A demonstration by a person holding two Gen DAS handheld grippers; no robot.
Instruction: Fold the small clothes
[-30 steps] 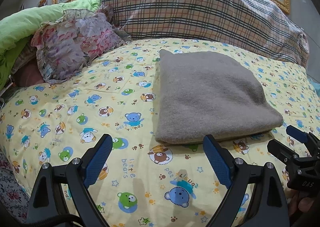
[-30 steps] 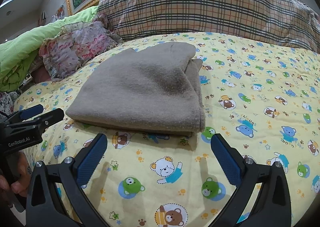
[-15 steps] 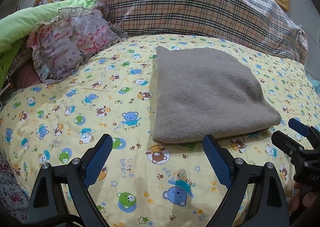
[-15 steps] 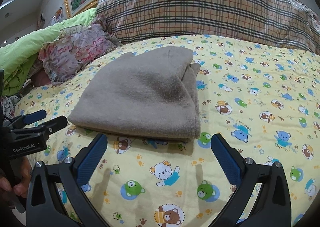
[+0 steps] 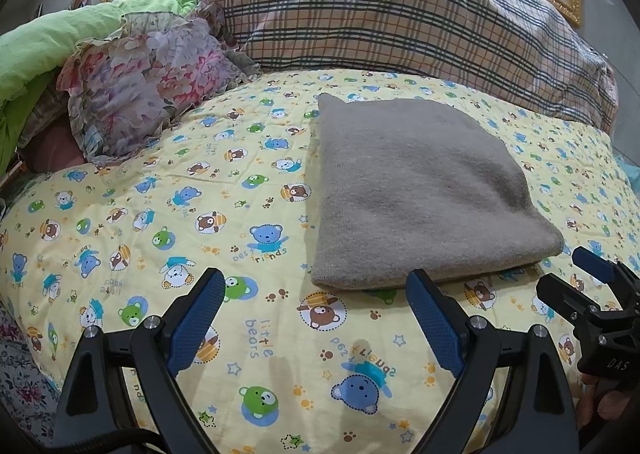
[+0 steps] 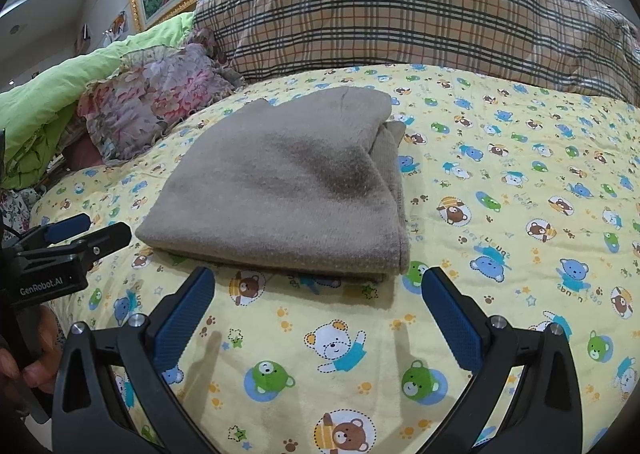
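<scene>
Grey knit garment (image 5: 420, 197) lying on the bear-print bedspread (image 5: 160, 213) as a compact, layered rectangle, its folding judged essentially complete, with at most a final tidy or set-aside remaining. Left gripper (image 5: 316, 318) and right gripper (image 6: 320, 312) both spread wide and empty, poised just short of the garment's near edge, touching nothing
</scene>
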